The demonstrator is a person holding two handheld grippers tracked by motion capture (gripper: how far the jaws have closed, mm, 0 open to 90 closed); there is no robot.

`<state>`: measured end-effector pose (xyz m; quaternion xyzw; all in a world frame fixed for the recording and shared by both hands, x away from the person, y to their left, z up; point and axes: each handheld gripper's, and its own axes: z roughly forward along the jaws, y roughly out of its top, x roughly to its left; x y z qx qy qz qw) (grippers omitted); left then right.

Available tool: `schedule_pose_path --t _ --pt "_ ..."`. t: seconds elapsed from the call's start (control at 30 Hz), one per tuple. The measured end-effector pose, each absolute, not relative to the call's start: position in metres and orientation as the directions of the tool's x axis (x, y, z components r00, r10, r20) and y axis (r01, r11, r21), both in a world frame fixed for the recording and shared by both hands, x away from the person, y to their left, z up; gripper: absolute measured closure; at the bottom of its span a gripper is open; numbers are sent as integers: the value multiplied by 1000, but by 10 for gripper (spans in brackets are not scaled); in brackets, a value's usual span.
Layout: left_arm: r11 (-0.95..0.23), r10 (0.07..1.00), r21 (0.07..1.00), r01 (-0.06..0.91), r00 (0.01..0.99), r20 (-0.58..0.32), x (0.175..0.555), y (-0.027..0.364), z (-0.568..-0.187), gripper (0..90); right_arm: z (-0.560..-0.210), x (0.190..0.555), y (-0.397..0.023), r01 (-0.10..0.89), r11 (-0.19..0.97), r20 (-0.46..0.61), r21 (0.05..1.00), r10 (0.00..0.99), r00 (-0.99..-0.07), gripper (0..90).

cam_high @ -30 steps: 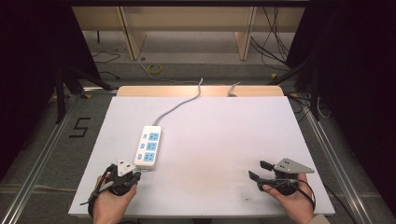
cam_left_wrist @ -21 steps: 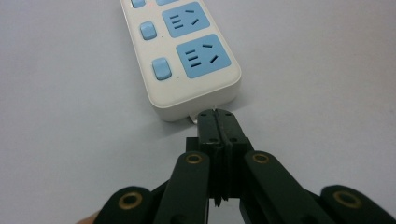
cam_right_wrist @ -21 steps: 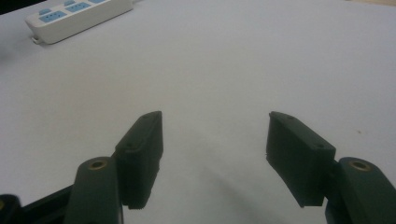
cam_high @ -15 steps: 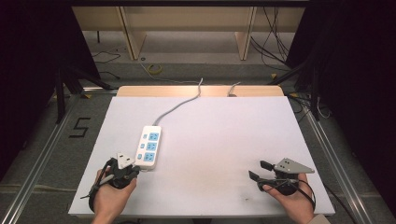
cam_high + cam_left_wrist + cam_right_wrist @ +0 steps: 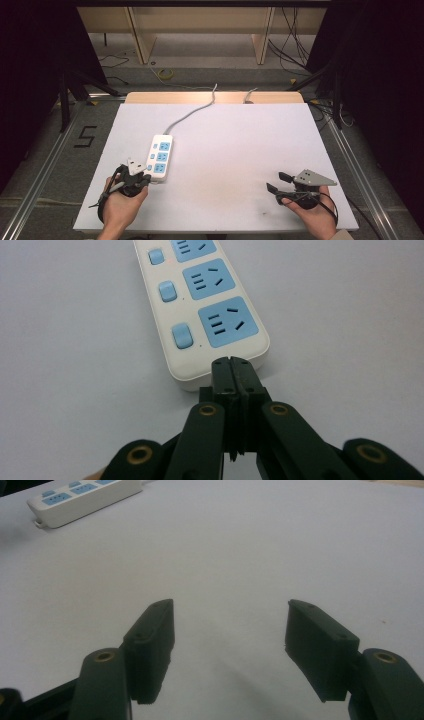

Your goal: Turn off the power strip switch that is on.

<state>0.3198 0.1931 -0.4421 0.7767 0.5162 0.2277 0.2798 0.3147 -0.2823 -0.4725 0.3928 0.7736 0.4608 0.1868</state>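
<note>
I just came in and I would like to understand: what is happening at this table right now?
A person sits at a white table with a hand-held gripper in each hand. The left hand-held gripper is shut, holds nothing, and its tips are at the near end of a white power strip with blue sockets; whether they touch it I cannot tell. The right hand-held gripper is open, over bare table near the right corner, far from the strip. The strip's grey cable runs off the table's far edge.
</note>
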Motion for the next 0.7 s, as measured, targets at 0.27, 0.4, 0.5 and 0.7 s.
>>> schedule_pose_path --t 0.27,0.4,0.5,0.7 --pt "-305 932 670 676 357 64 326 192 -439 896 -472 315 -282 439 266 75 858 781 -620 374" --pt "-307 932 671 675 358 66 330 190 -438 895 -472 315 -282 436 267 73 859 780 -622 374" --pt "-313 930 667 676 361 70 332 189 -438 896 -472 315 -282 439 266 75 858 781 -620 374" --pt "-317 929 664 678 363 73 337 186 -437 896 -473 315 -282 436 268 73 859 779 -622 374"
